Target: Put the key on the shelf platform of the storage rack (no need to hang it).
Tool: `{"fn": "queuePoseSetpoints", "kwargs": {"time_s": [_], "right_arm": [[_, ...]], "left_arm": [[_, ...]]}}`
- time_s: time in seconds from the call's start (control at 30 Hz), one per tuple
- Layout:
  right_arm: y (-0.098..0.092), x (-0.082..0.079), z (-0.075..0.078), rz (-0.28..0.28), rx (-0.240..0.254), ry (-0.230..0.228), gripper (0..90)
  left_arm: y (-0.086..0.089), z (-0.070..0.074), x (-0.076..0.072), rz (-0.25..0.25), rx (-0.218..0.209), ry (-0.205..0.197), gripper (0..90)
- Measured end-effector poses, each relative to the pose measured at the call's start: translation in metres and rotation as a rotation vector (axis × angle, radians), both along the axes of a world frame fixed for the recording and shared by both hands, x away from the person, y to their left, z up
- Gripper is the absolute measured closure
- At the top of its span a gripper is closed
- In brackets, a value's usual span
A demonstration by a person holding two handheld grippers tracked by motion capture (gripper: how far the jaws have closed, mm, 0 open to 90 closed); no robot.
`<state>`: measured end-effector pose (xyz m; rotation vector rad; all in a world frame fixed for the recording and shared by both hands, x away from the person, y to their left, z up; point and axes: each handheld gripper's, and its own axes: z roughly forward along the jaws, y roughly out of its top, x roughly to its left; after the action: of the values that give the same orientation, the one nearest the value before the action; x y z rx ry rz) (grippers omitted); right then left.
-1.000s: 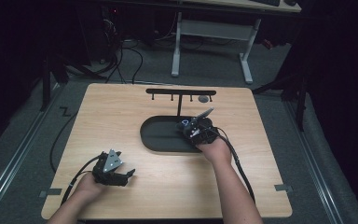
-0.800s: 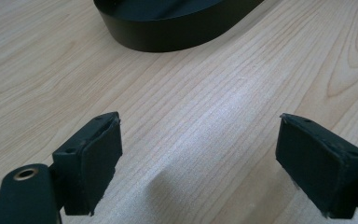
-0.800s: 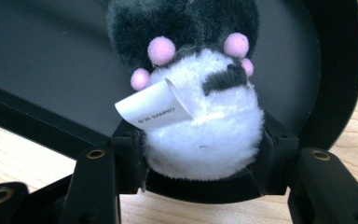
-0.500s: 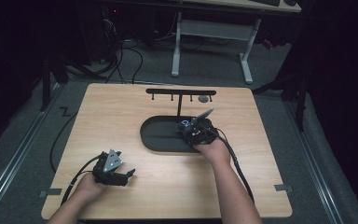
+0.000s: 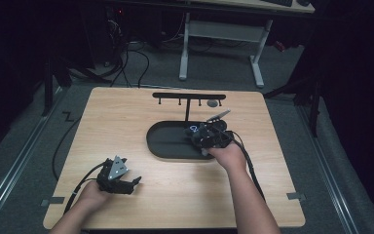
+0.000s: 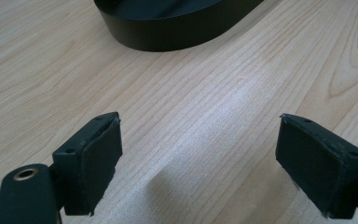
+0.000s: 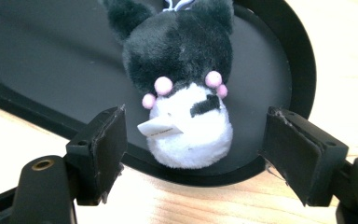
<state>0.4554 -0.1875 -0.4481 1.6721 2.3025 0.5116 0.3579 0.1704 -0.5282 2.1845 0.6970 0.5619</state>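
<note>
Now that the right tongs (image 7: 193,154) have just been opening, the little plush toy (image 7: 184,98) lies free in the black tray (image 7: 37,56), with a gap on each side between it and the two black pads. The toy is dark and furry on top, white below, with small pink beads and a white tag on its front. It rests at the right end of the tray, close to the rim nearest the person, and nothing pinches it. So the drop looks done, and the toy seems to be where it was meant to go. In the high view, the right tongs (image 5: 209,136) hang over that same end of the tray (image 5: 168,141), just under the black rack (image 5: 187,97) with its hooks. Held against the picture from a moment before, the right hand sits a tiny bit higher above the tray, and it is hard to see much else that has shifted. The left tongs (image 6: 198,158) are spread wide too, with only bare wood of the desk (image 6: 223,93) between the pads, and they hold nothing. In the high view they rest (image 5: 121,180) on the desk well to the near left of the tray, in the same spot as before.
</note>
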Motion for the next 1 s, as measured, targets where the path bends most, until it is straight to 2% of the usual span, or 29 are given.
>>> {"fn": "queuePoseSetpoints", "kwargs": {"time_s": [0.13,0.47,0.7,1.0], "right_arm": [[-0.001,-0.003,0.003,0.009,-0.008,-0.011,22.3],[-0.001,-0.006,0.000,0.011,-0.027,-0.006,22.9],[-0.008,-0.013,-0.007,-0.004,-0.003,-0.002,22.6],[-0.017,-0.027,-0.018,0.002,0.018,-0.035,19.5]], "left_arm": [[0.000,0.000,0.000,0.000,0.002,-0.001,15.4],[0.000,0.000,0.000,-0.001,0.002,-0.002,15.3],[-0.001,0.000,-0.001,-0.002,0.005,-0.005,15.4],[-0.001,0.000,-0.001,-0.002,0.008,-0.006,15.4]]}}
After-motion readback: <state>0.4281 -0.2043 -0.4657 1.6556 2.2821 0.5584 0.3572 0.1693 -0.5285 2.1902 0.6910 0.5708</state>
